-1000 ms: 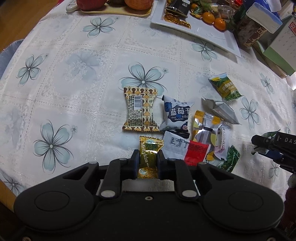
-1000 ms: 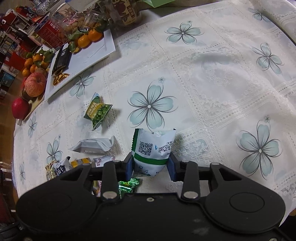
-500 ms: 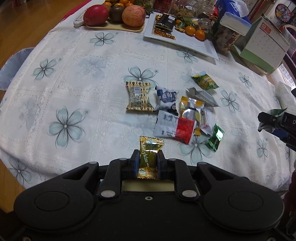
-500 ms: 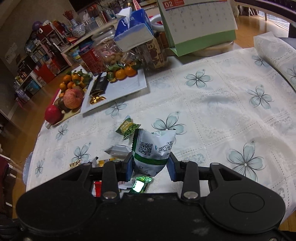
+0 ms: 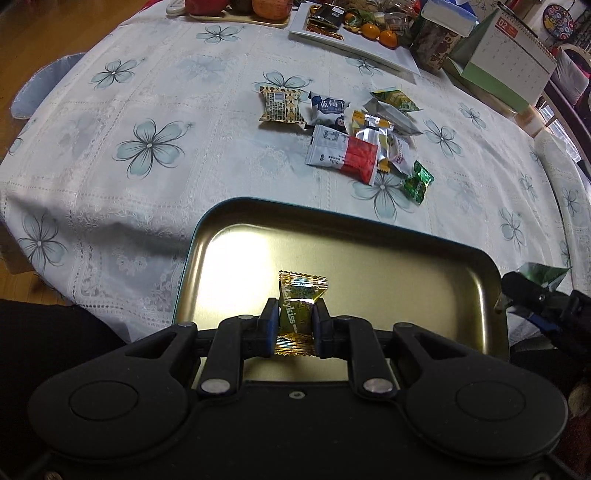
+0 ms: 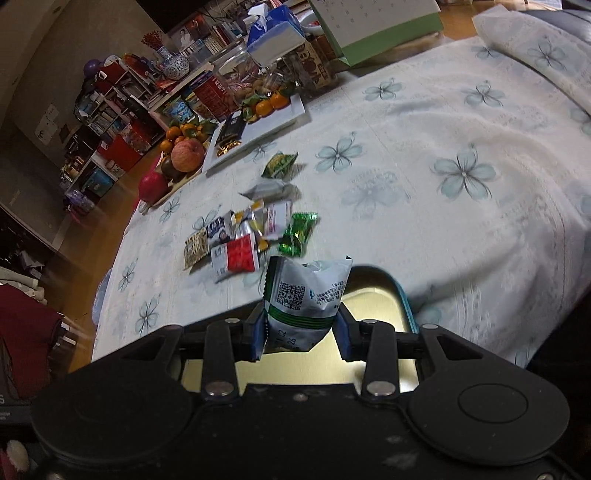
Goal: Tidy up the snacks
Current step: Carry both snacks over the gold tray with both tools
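Observation:
My left gripper (image 5: 294, 320) is shut on a gold-and-green candy (image 5: 300, 302) and holds it over an empty gold metal tin (image 5: 369, 258) with a teal rim at the table's near edge. My right gripper (image 6: 301, 334) is shut on a white-and-green snack packet (image 6: 304, 299) above the tin's right end (image 6: 384, 291). The right gripper also shows in the left wrist view (image 5: 532, 295), beside the tin's right rim. Several loose snack packets lie in a cluster (image 5: 347, 129) on the floral tablecloth, among them a red-and-white packet (image 5: 343, 153) and a green candy (image 5: 417, 182).
At the table's far side stand a white plate (image 5: 354, 40) with oranges and sweets, a fruit tray (image 5: 236, 9), a jar (image 5: 436, 44) and a desk calendar (image 5: 506, 62). The tablecloth (image 5: 147, 147) drapes over the near edge. Shelves and clutter fill the room's left (image 6: 110, 110).
Both grippers have pulled back from the snack cluster toward the near table edge, each holding its snack. The gold tin has come into view beneath them.

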Available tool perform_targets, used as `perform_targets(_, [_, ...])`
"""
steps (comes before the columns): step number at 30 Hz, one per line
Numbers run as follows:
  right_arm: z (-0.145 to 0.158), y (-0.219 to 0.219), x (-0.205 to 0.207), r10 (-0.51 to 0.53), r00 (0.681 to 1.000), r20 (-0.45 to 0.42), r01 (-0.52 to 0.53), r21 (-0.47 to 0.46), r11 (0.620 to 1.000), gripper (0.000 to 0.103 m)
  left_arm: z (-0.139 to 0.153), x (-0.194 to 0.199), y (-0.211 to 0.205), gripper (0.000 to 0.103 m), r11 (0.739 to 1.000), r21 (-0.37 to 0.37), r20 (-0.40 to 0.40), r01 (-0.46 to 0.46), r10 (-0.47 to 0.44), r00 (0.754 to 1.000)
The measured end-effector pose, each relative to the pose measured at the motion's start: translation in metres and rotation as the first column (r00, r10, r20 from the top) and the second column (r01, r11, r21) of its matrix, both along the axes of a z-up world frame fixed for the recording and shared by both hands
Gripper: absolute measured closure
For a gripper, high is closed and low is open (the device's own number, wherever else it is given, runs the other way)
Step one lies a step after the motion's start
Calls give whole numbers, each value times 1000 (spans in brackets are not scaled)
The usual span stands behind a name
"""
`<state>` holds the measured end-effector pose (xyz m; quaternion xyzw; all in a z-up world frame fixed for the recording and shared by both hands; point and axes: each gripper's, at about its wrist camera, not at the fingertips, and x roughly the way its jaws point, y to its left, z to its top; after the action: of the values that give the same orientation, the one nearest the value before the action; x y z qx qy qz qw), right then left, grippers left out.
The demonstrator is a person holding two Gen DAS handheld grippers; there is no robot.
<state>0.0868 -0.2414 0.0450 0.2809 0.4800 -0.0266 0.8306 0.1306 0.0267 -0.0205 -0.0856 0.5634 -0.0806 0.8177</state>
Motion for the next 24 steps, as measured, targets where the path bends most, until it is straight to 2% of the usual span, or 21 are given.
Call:
perform_targets(7, [-11, 14, -47, -11, 999, -43, 13, 48, 999, 64, -3, -31, -5, 79, 999, 44, 14, 21, -22, 1000])
perform_targets(11, [-15, 21, -65, 3, 998, -57, 0, 68, 998, 64, -5, -45, -5, 79, 999, 42, 3, 21, -21, 1000])
perform_targets(15, [-16, 28, -76, 28, 998, -65, -23, 67, 998, 64, -10, -55, -4, 79, 999, 33, -18, 16, -15, 1000])
perform_targets(20, [-15, 33, -81, 46, 996, -72, -43, 42, 998, 64, -4, -62, -4, 78, 999, 32, 14, 20, -20, 1000])
perform_targets(24, [-18, 35, -81, 49, 995, -87, -47, 23, 999, 64, -5, -64, -4, 78, 1000, 9, 1, 30, -30, 1000])
